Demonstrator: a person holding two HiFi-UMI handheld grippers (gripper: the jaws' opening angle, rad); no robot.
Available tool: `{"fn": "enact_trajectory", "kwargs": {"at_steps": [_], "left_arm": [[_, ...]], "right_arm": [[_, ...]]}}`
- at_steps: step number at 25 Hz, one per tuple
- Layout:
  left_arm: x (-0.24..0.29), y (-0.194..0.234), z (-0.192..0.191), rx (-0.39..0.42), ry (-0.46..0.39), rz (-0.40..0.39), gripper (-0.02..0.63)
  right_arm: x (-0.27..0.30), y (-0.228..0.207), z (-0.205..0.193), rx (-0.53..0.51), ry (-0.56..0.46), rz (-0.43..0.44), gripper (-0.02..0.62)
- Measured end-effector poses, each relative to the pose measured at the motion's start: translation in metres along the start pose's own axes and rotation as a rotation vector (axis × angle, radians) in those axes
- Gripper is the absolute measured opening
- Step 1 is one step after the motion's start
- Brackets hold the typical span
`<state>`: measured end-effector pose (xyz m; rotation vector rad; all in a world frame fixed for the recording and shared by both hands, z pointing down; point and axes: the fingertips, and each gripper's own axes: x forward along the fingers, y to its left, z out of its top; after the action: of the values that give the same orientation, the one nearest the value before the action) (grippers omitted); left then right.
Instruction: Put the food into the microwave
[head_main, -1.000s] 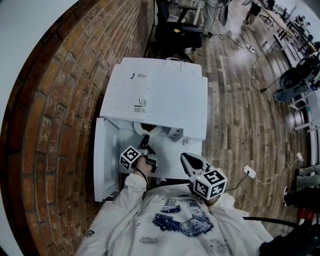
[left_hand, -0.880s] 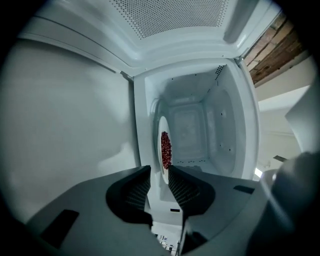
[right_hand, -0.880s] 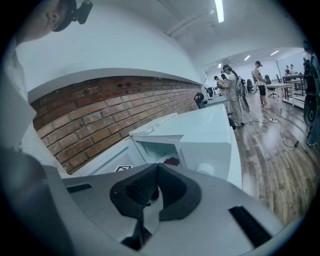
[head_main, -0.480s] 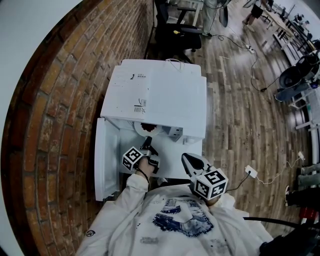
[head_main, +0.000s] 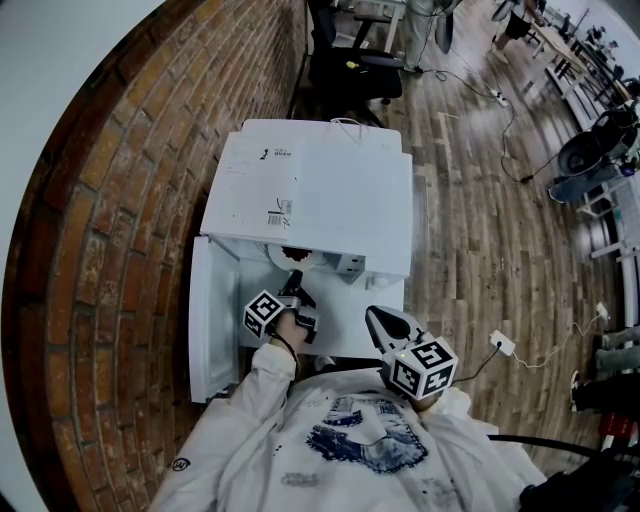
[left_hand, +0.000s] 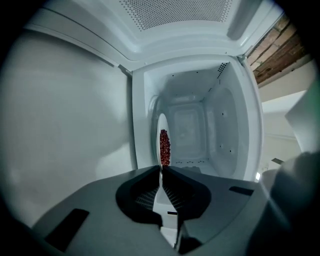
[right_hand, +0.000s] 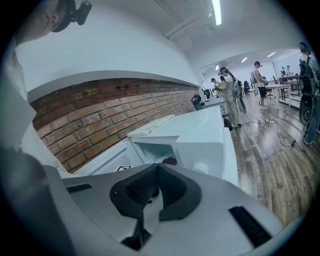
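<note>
A white microwave (head_main: 320, 190) stands on a small table with its door (head_main: 210, 320) swung open to the left. My left gripper (head_main: 293, 285) is shut on the rim of a white plate (head_main: 295, 257) of dark red food (head_main: 292, 253), held at the mouth of the cavity. In the left gripper view the plate (left_hand: 161, 135) is edge-on, with the food (left_hand: 165, 147) on it and the bare cavity (left_hand: 200, 125) beyond. My right gripper (head_main: 378, 318) hangs near my body, shut and holding nothing. From the right gripper view the food (right_hand: 170, 161) shows just past the jaws.
A brick wall (head_main: 150, 200) runs along the left of the microwave. A black chair (head_main: 355, 65) stands behind it. Wooden floor (head_main: 480, 220) with cables lies to the right. Several people (right_hand: 230, 95) stand far off in the room.
Hardly anything has changed. The left gripper still holds the plate at the microwave's opening, and the right gripper has drifted very slightly.
</note>
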<state>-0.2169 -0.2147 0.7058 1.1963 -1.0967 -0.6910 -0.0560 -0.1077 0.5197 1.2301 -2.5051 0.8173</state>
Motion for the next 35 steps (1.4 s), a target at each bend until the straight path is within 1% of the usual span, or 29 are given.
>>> {"fn": "enact_trajectory", "kwargs": {"at_steps": [16, 23, 32, 35], "left_arm": [[0.022, -0.002, 0.011, -0.013, -0.013, 0.012, 0.025], [0.031, -0.006, 0.015, -0.004, -0.015, 0.01, 0.025], [0.03, -0.006, 0.011, -0.003, -0.018, 0.026, 0.025], [0.026, -0.008, 0.009, 0.011, -0.015, 0.018, 0.026]], "right_arm": [[0.0, -0.01, -0.001, 0.015, 0.009, -0.017, 0.014], [0.0, -0.014, -0.001, 0.018, 0.016, -0.016, 0.014], [-0.006, -0.018, -0.002, 0.021, 0.015, -0.013, 0.014], [-0.008, -0.02, -0.003, 0.022, 0.014, -0.009, 0.014]]}}
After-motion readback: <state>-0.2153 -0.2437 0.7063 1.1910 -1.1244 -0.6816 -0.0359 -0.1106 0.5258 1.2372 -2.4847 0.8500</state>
